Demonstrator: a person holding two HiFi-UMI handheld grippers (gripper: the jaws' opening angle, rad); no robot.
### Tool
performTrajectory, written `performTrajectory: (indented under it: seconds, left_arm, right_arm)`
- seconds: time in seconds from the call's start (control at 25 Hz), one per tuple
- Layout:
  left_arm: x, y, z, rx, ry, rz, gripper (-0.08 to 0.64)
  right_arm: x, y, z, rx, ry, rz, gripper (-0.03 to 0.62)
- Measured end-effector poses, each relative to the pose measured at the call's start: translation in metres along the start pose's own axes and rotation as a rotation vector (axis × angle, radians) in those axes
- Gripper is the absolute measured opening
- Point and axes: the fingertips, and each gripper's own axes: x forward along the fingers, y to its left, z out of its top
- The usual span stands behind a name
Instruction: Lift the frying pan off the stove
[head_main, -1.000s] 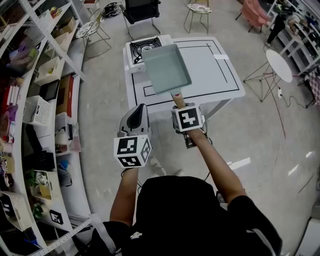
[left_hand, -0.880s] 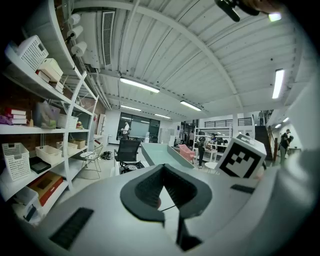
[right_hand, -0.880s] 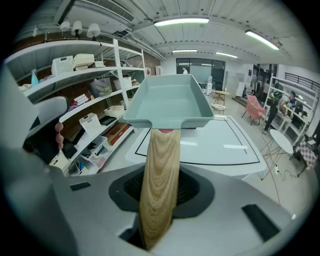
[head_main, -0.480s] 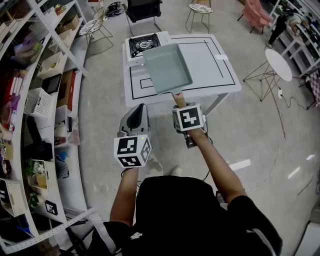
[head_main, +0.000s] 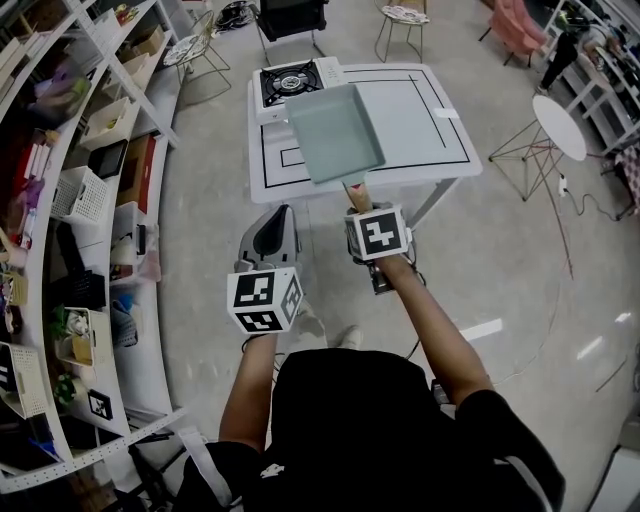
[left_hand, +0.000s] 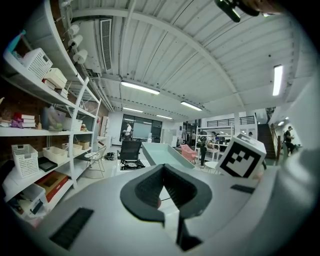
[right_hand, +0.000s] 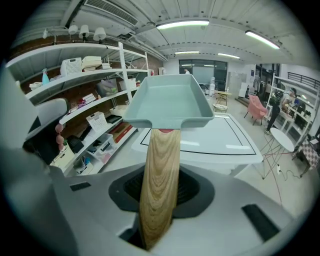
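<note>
Wooden handle (right_hand: 161, 155) was clamped between the right gripper's (right_hand: 159, 197) jaws, and the pale green pan (head_main: 333, 133) hung in the air over the white table (head_main: 430, 130), clear of the stove (head_main: 292, 82) at the table's far left corner. Left gripper (head_main: 272, 228) hovered beside the right one, short of the table, its jaws pressed together with nothing between them.

White table (head_main: 425, 120) w/ black outline, shelving (head_main: 148, 330) left, round side table (head_main: 557, 128) right, maybe stool (head_main: 400, 18) behind.
</note>
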Motion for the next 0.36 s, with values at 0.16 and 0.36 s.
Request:
performTrajectory:
  seconds: [0.16, 0.36]
  left_arm:
    - [-0.0031, -0.0013, -0.0017, -0.002, 0.001, 0.003, 0.011]
    - [-0.0028, 0.0, 0.0012, -0.003, -0.008, 0.006, 0.011]
  right_arm:
    - [-0.0026, 0.0029, -0.001, -0.003, -0.006, 0.011, 0.092]
    - [-0.0061, 0.0009, 0.0065, -0.016, -0.028, -0.006, 0.092]
